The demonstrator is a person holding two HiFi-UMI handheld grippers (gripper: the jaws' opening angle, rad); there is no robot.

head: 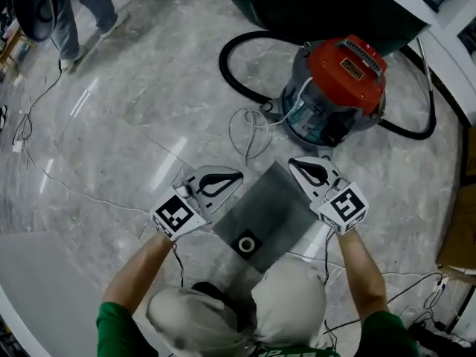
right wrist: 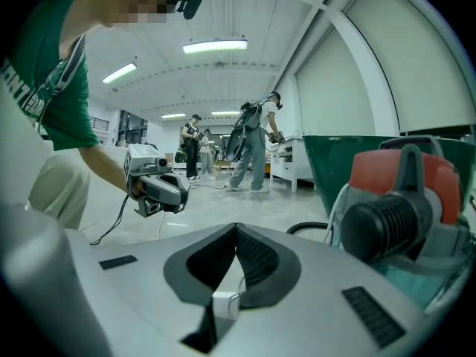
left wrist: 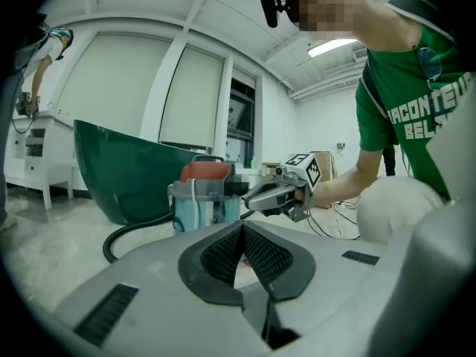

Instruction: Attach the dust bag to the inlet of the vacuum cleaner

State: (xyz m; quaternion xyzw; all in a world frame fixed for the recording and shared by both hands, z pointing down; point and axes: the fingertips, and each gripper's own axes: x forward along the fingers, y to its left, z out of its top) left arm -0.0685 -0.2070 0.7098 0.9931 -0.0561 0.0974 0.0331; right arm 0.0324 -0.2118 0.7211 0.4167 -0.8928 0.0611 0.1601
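A flat grey dust bag (head: 274, 208) lies on the marble floor, its collar with a round hole (head: 246, 243) at the end nearest me. The vacuum cleaner (head: 338, 88) (left wrist: 202, 198) (right wrist: 405, 199), red lid on a teal-grey drum, stands just beyond it. A black ribbed hose end (right wrist: 383, 229) juts from the drum. My left gripper (head: 238, 175) (left wrist: 242, 227) hovers at the bag's left edge, shut and empty. My right gripper (head: 292, 162) (right wrist: 236, 227) is by the bag's far corner, also shut with nothing in it.
A black hose (head: 236, 71) loops behind the vacuum and a white power cord (head: 249, 129) trails in front of it. A dark green tub (head: 312, 6) (left wrist: 119, 177) stands behind. A person's legs (head: 82, 13) and thin cables (head: 30, 125) are at far left.
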